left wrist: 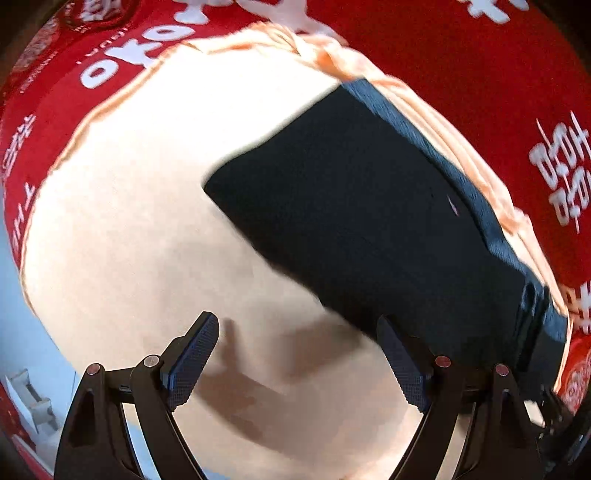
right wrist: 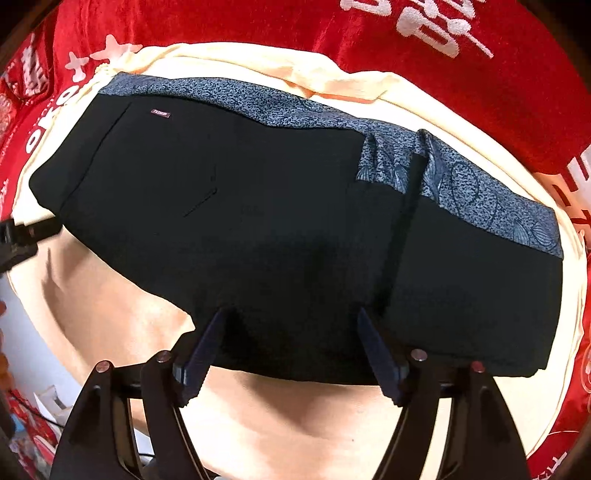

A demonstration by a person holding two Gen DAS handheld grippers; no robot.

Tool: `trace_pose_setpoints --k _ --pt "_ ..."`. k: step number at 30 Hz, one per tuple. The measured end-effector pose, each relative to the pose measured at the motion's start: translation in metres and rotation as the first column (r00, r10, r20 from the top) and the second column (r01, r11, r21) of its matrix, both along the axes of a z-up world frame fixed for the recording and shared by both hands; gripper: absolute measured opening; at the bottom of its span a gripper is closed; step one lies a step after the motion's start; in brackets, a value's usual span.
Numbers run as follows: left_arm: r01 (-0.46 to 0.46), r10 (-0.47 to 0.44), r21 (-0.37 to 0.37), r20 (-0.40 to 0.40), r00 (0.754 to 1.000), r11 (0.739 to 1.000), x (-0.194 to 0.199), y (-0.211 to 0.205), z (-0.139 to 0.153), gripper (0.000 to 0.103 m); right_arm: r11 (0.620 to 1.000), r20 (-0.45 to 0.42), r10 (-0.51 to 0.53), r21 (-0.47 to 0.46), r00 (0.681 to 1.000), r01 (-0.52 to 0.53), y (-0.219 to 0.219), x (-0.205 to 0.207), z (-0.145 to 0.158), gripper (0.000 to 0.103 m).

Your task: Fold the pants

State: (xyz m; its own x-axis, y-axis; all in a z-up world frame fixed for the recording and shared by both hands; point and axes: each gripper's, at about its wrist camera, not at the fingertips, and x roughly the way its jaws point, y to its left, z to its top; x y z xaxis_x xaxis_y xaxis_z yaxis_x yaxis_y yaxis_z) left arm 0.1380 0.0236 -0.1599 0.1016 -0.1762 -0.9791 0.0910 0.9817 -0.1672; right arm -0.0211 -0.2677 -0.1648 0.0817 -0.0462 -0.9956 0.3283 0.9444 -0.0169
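Observation:
The black pants (right wrist: 258, 203) lie folded into a wide, flat bundle on a cream cloth (right wrist: 295, 424). A blue patterned waistband lining (right wrist: 480, 192) shows along their far edge, and a small label sits near the far left. My right gripper (right wrist: 291, 314) points down over the bundle's near edge. It is open, with the dark fabric under and between its fingers and no pinch visible. In the left wrist view the pants (left wrist: 351, 203) lie to the right. My left gripper (left wrist: 295, 321) hangs open over the bare cream cloth (left wrist: 129, 221), its right finger level with the pants' near edge.
A red cloth with white lettering (left wrist: 480, 74) lies under the cream one and surrounds it (right wrist: 258, 22). A black tool part (right wrist: 22, 236) pokes in at the left edge of the right wrist view. Pale floor and boxes (left wrist: 26, 398) show past the lower left edge.

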Motion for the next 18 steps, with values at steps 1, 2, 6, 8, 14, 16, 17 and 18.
trace_pose_setpoints --k 1,2,6,8,14,16,17,18 --pt "-0.02 0.02 -0.013 0.0 1.0 1.0 0.005 0.003 0.0 0.088 1.0 -0.002 0.003 -0.002 1.0 -0.003 0.001 0.0 -0.001 0.078" --pt "-0.035 0.034 -0.023 -0.003 0.999 0.999 0.004 0.002 -0.001 0.088 1.0 -0.002 0.005 -0.001 1.0 -0.005 0.002 -0.001 -0.001 0.078" --pt "-0.111 0.108 -0.139 -0.027 0.994 0.984 0.012 0.022 -0.003 0.088 1.0 -0.003 0.006 0.003 1.0 -0.006 0.003 0.0 0.0 0.078" --pt "-0.141 0.133 -0.201 -0.051 0.99 0.969 0.014 0.026 -0.007 0.088 1.0 -0.002 0.003 0.008 1.0 -0.003 0.0 0.003 -0.001 0.078" --pt "-0.19 0.162 -0.353 -0.107 0.981 0.916 0.004 0.021 -0.018 0.088 1.0 0.002 0.005 0.007 1.0 -0.005 -0.001 0.003 -0.002 0.078" --pt "-0.198 0.165 -0.408 -0.117 0.979 0.891 0.006 0.006 -0.022 0.088 1.0 0.003 0.006 0.007 1.0 -0.006 0.0 0.002 -0.002 0.078" --pt "-0.205 0.165 -0.44 -0.127 0.978 0.874 0.009 0.004 -0.026 0.088 1.0 0.004 0.007 0.006 1.0 -0.007 0.0 0.001 -0.002 0.078" --pt "-0.208 0.165 -0.452 -0.132 0.977 0.868 0.012 0.004 -0.027 0.088 1.0 0.004 0.007 0.005 1.0 -0.007 0.0 0.001 -0.002 0.078"
